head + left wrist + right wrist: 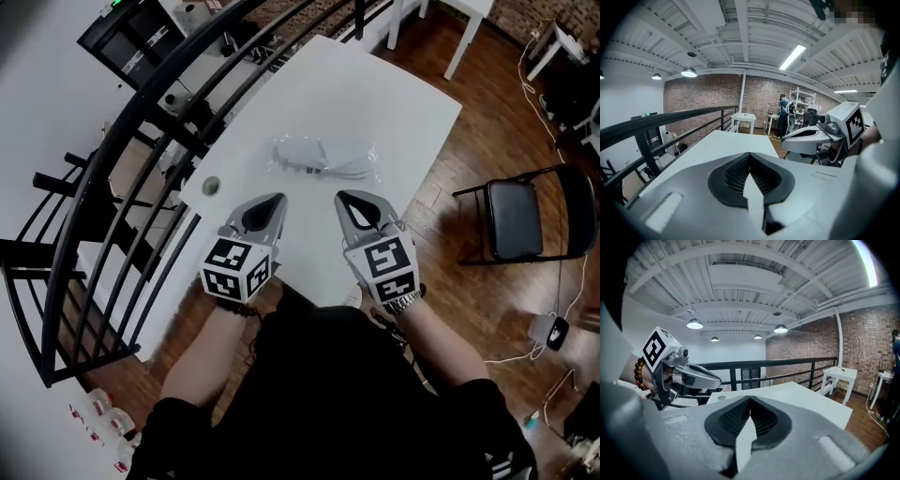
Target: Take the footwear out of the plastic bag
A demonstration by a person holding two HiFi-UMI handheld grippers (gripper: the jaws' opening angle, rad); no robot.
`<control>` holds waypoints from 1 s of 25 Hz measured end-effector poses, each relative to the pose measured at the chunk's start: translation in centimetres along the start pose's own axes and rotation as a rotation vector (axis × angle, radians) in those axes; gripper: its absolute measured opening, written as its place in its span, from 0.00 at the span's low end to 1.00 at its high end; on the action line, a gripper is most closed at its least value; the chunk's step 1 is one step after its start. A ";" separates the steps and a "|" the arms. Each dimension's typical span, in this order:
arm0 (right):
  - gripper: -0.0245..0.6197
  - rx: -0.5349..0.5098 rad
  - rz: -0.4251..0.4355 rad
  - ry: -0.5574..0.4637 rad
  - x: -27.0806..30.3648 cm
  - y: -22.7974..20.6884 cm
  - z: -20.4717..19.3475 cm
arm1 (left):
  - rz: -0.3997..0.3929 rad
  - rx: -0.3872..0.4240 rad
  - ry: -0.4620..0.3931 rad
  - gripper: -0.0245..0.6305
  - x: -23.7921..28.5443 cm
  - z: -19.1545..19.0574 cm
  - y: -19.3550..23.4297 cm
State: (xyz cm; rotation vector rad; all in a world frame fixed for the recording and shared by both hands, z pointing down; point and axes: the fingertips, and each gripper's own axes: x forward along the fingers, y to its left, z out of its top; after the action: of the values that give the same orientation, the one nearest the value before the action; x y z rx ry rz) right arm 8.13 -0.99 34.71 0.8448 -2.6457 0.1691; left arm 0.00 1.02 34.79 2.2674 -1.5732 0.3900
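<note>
A clear plastic bag [325, 156] with pale grey footwear inside lies on the white table [394, 94], near its middle. My left gripper [279, 199] hovers over the table's near part, short of the bag, shut and empty. My right gripper [341, 197] is level with it a little to the right, also shut with nothing in it. In the left gripper view the jaws [750, 156] meet at their tips, and the right gripper [806, 133] shows at the right. The right gripper view shows closed jaws [750, 399] and the left gripper [701, 376] at left. The bag is hidden in both gripper views.
A black railing [141, 141] runs along the table's left side. A round cable hole [210, 186] sits in the table's left corner. A black folding chair [525, 216] stands on the wooden floor at the right. Another white table [459, 19] is beyond.
</note>
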 end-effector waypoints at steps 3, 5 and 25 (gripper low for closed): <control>0.04 0.010 -0.016 0.051 2.3 0.5 -0.8 | -0.024 -0.011 0.023 0.05 0.8 -0.8 3.0; 0.07 0.014 -0.026 0.102 3.8 1.0 -1.4 | -0.046 -0.029 0.042 0.05 1.3 -1.5 4.8; 0.24 -0.066 -0.042 0.464 18.4 0.1 -7.5 | -0.180 -0.096 0.239 0.07 8.4 -7.5 14.7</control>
State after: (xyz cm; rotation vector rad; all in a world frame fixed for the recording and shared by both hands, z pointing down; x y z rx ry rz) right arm -3.60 -9.17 48.48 0.7350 -2.1868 0.2346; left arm -11.05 -7.46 46.98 2.1755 -1.2334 0.5042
